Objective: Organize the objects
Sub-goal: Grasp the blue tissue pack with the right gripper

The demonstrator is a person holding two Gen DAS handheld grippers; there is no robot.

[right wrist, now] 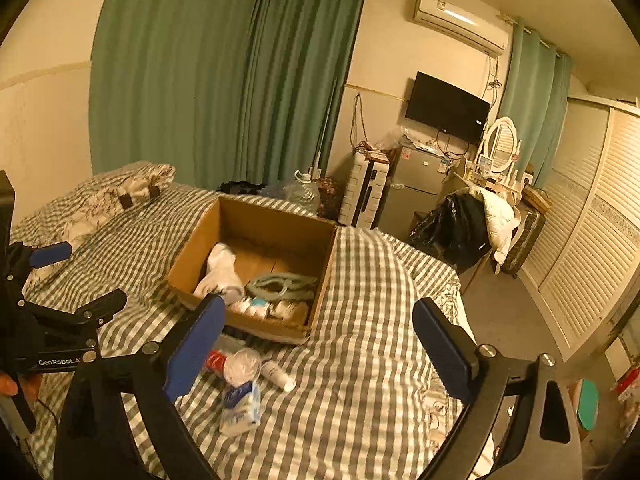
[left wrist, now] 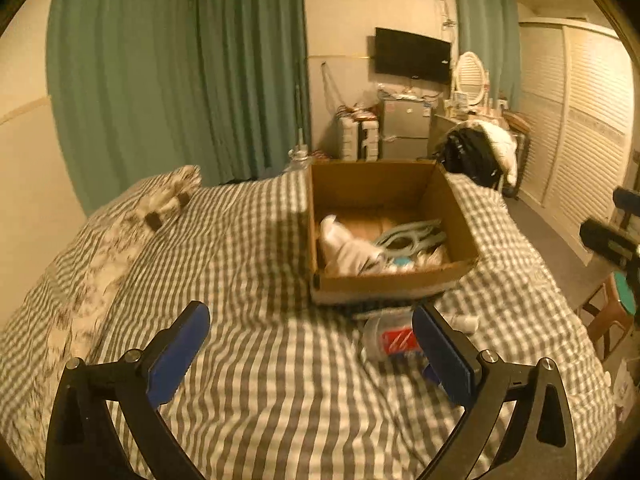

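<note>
An open cardboard box [left wrist: 456, 208] [right wrist: 192, 248] sits on the checked bed. Inside lie white socks [left wrist: 344, 246] [right wrist: 220, 270], a pale blue hanger [left wrist: 412, 236] [right wrist: 280, 284] and small white bottles [right wrist: 264, 306]. In front of the box lie a clear plastic bottle with a red label [left wrist: 390, 338] [right wrist: 234, 364], a small white tube [right wrist: 278, 376] and a blue-and-white packet [right wrist: 240, 406]. My left gripper [left wrist: 310, 344] stands open above the bed with nothing between its blue pads. My right gripper [right wrist: 320, 344] is open and empty too. The left gripper [right wrist: 52, 280] also shows at the right wrist view's left edge.
A patterned pillow [left wrist: 120, 232] [right wrist: 120, 192] lies at the bed's far left. Beyond the bed stand green curtains [left wrist: 180, 72], a small fridge [right wrist: 416, 188], a chair with clothes [right wrist: 472, 224] and a louvred wardrobe [right wrist: 592, 240]. A stool [left wrist: 612, 308] stands right of the bed.
</note>
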